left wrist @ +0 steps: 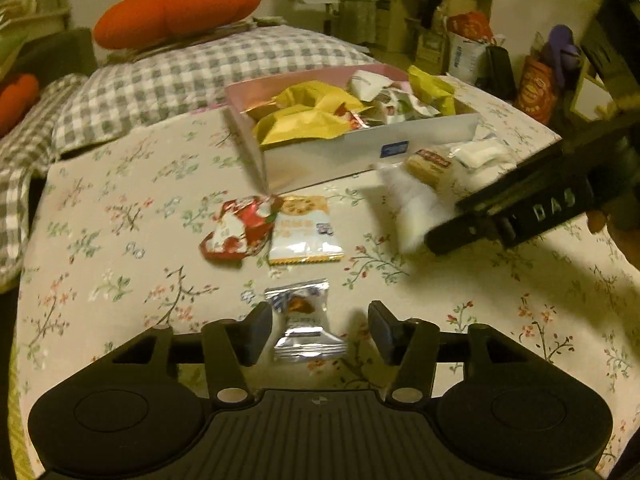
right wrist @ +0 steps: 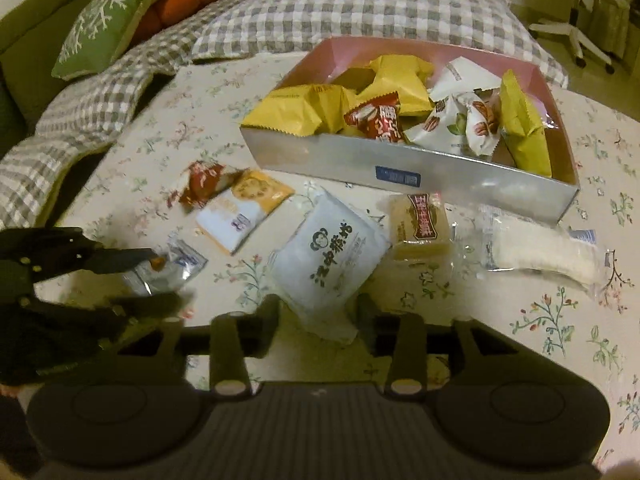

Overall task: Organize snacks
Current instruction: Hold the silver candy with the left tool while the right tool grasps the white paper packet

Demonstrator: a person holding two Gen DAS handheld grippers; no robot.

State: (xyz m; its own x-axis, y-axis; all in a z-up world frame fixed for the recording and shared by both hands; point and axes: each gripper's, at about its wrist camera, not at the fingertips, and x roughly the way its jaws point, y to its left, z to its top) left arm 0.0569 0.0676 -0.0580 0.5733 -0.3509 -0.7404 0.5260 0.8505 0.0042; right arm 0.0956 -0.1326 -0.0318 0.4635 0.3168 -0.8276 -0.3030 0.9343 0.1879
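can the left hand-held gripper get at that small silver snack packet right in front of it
Probably yes. The small silver packet already lies between the left hand-held gripper's open fingers, nothing covers it, and the other snacks sit farther off toward the box.

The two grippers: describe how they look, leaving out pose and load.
Both the left gripper and the right gripper are matt black, each with two flat-padded fingers on linked arms, silver pivot pins, a ribbed centre plate and round side housings. The right one's side bears raised letters.
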